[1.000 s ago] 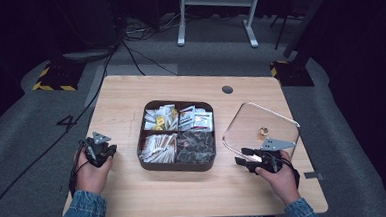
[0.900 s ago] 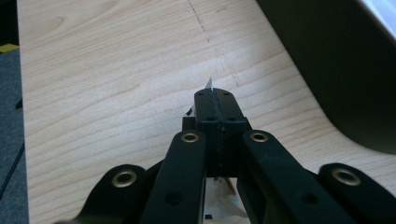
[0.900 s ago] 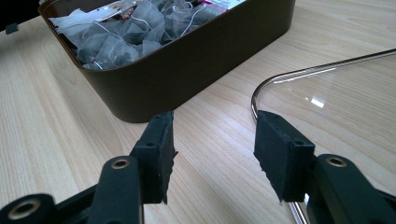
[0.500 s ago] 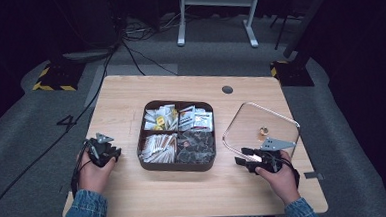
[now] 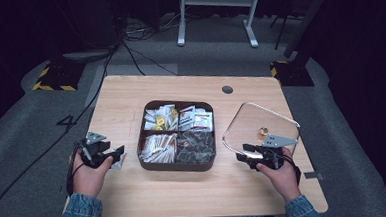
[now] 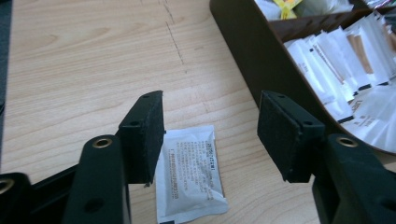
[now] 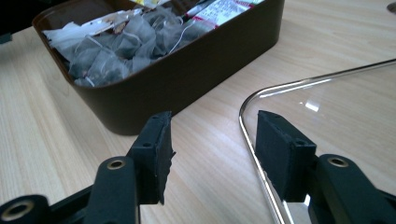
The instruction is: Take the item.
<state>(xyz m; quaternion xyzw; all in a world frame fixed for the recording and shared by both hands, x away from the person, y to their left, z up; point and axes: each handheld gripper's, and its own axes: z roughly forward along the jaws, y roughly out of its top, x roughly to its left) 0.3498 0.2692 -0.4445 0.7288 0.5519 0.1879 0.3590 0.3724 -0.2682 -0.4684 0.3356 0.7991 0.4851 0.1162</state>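
Jaws of the left gripper [image 6: 210,135] have just been opening and now stand apart — the white sachet [image 6: 189,175] lies flat on the table [image 5: 130,101] beneath them, partly under the left pad, with neither pad pressing on it. A second ago this gripper was shut; the sachet now rests loose on the wood just beside the brown box [image 5: 179,164], outside its wall. Judgement: a release, so the packet has been set down beside the box rather than into a compartment.

Right gripper [image 7: 215,149] holds its place, jaws apart, astride the metal rim of the clear lid [image 5: 260,130] without visibly clamping it — lid flat on the table to the right of the box. Beyond, the four compartments sit full: sachets, sticks, tea bags [image 7: 116,46].
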